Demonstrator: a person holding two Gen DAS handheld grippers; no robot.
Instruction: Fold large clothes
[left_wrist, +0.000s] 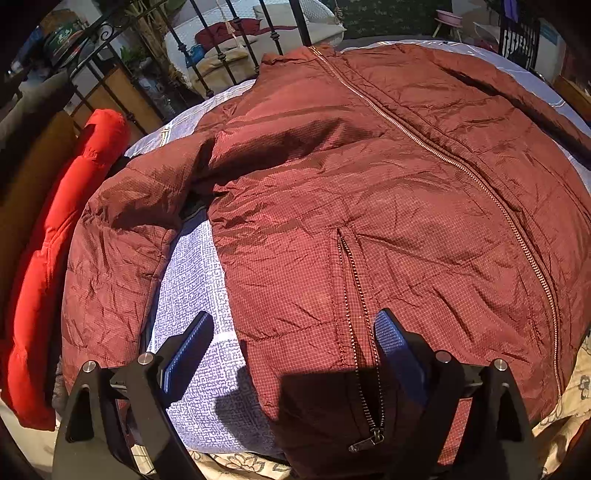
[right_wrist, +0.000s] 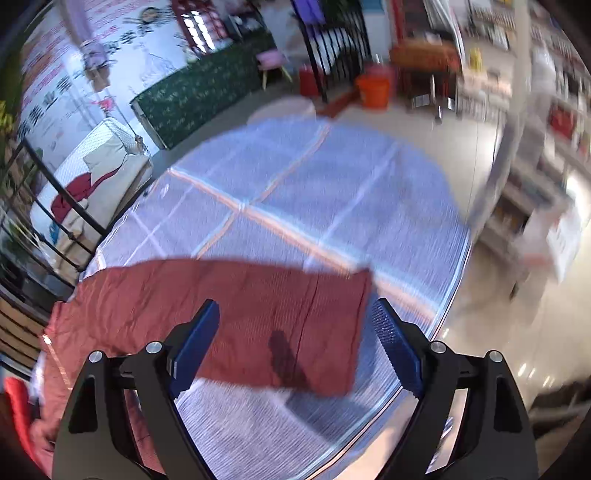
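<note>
The maroon jacket (left_wrist: 369, 192) is lying spread front-up on the bed (right_wrist: 332, 177), over a pale blue patterned cover (left_wrist: 199, 295), its long centre zip (left_wrist: 443, 155) closed and running diagonally from collar to hem. A side pocket zip (left_wrist: 358, 332) is sitting open near the hem, pull tab hanging at the bottom. One sleeve (left_wrist: 110, 266) is bending down along the jacket's side, with a strip of cover showing between sleeve and body. In the right wrist view the other sleeve (right_wrist: 258, 317) is lying stretched out flat across the cover, cuff end pointing toward the bed's edge. The left tool (left_wrist: 295, 350) is hovering over the hem by the pocket, jaws standing wide apart, nothing between the pads. The right tool (right_wrist: 295, 339) is hanging above the stretched sleeve, jaws likewise wide apart and gripping nothing; that view is motion-blurred. A bright red padded garment (left_wrist: 55, 258) is lying just beside the bent sleeve. A black iron railing (left_wrist: 221, 55) is standing beyond the collar, and an orange bucket (right_wrist: 373, 88) is sitting on the floor well apart from the bed
</note>
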